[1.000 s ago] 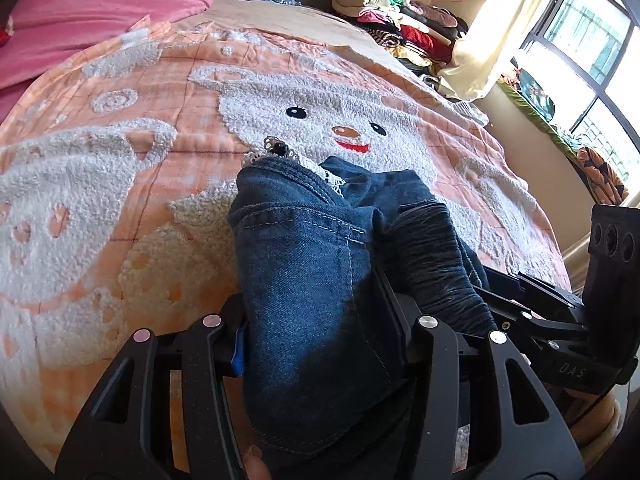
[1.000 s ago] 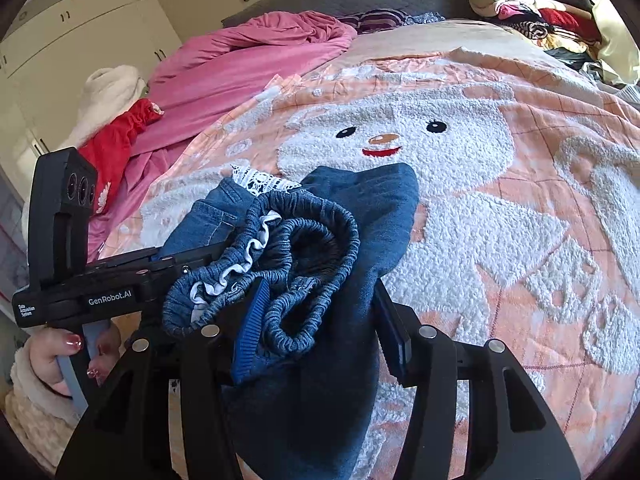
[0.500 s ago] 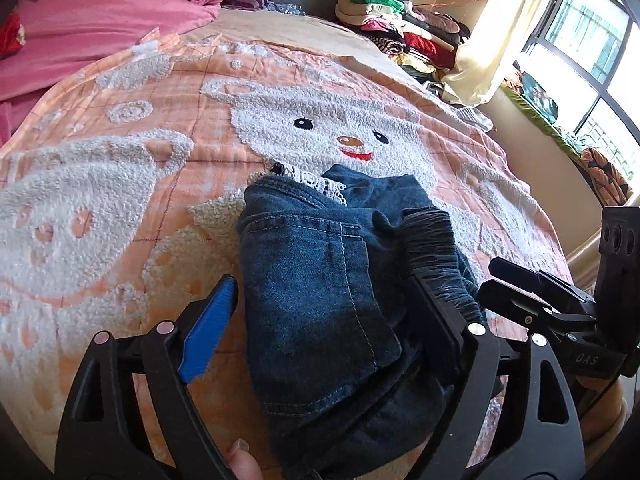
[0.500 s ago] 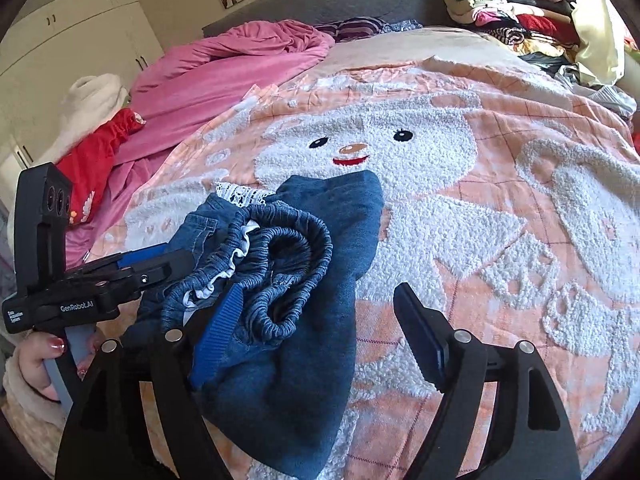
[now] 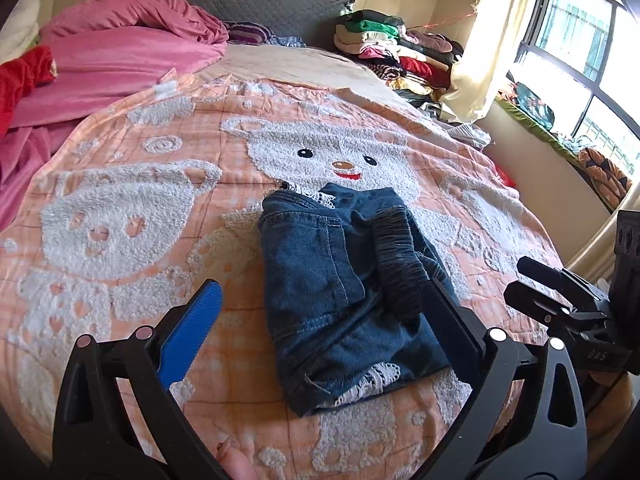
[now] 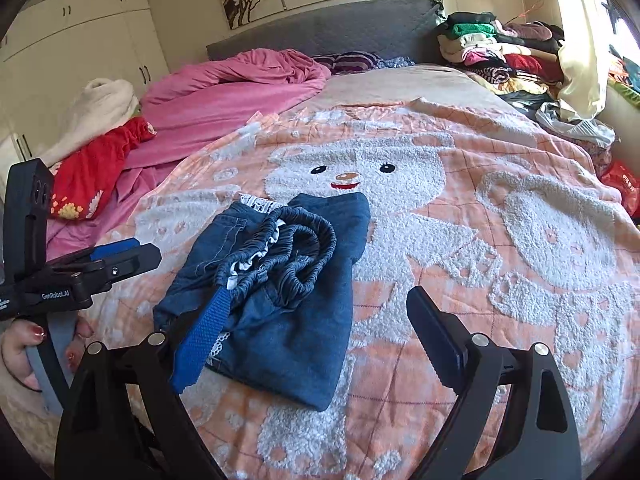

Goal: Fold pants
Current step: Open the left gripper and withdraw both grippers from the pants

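Note:
The small blue denim pants [image 5: 332,280] lie folded in a bundle on the orange bear blanket [image 5: 120,220], elastic waistband on top and white lace at the hem. My left gripper [image 5: 320,292] hovers above and behind them. Its jaws are opening wide, and neither pad touches the cloth seen between them. In the right wrist view the pants [image 6: 288,292] lie to the left. The right gripper [image 6: 320,298] also hangs above them with its jaws opening and nothing pressed. The left gripper [image 6: 120,256] shows at that view's left edge.
A crumpled pink duvet [image 5: 120,52] and a red garment [image 6: 92,172] lie at the bed's far left. A stack of folded clothes [image 5: 384,44] sits by the grey headboard. Windows [image 5: 580,60] are on the right. A hand [image 6: 24,344] holds the left gripper's handle.
Both grippers were shut on the pants a second ago. They have let go, spread wide and drawn back and up. The pants now rest folded on the blanket.

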The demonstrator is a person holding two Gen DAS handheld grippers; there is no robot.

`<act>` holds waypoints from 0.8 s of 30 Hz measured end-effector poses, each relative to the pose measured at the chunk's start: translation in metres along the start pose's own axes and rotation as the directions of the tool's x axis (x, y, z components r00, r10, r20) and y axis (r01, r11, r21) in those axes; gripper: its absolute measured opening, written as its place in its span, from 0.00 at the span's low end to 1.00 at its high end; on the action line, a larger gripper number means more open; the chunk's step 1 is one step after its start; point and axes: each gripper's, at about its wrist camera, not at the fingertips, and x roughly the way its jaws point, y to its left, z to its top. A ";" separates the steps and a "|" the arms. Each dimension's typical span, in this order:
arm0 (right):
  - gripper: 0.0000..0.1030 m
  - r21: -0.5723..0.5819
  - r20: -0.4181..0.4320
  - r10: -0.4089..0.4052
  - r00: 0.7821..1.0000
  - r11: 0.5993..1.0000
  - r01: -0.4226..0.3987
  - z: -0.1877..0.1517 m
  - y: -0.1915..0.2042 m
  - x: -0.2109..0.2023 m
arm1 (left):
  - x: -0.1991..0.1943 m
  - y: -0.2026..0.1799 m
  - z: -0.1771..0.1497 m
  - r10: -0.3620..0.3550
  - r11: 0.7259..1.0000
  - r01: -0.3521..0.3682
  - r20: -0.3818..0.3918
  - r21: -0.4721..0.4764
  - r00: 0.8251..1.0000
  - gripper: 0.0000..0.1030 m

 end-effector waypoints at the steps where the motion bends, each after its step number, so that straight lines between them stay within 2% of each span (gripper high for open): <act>1: 0.87 -0.002 0.003 0.002 1.000 1.000 -0.002 -0.002 0.002 -0.003 | -0.004 -0.001 -0.002 0.004 1.000 -0.004 0.005 0.003 1.000 0.91; 7: 0.87 -0.004 0.012 0.005 1.000 1.000 -0.005 -0.015 0.012 -0.020 | -0.020 -0.004 -0.023 0.009 1.000 -0.009 0.000 0.003 1.000 0.91; 15: 0.87 -0.030 0.001 -0.035 0.999 0.999 0.035 -0.039 0.024 -0.029 | -0.030 -0.010 -0.053 0.024 1.000 -0.024 -0.014 0.011 1.000 0.91; 21: 0.87 -0.050 -0.020 -0.035 0.999 0.998 0.034 -0.053 0.030 -0.032 | -0.034 -0.012 -0.073 0.025 1.000 -0.025 -0.007 -0.015 1.000 0.91; 24: 0.87 -0.050 -0.028 -0.038 0.999 0.998 0.036 -0.060 0.031 -0.035 | -0.035 -0.015 -0.082 0.052 0.999 -0.052 -0.011 0.004 0.999 0.91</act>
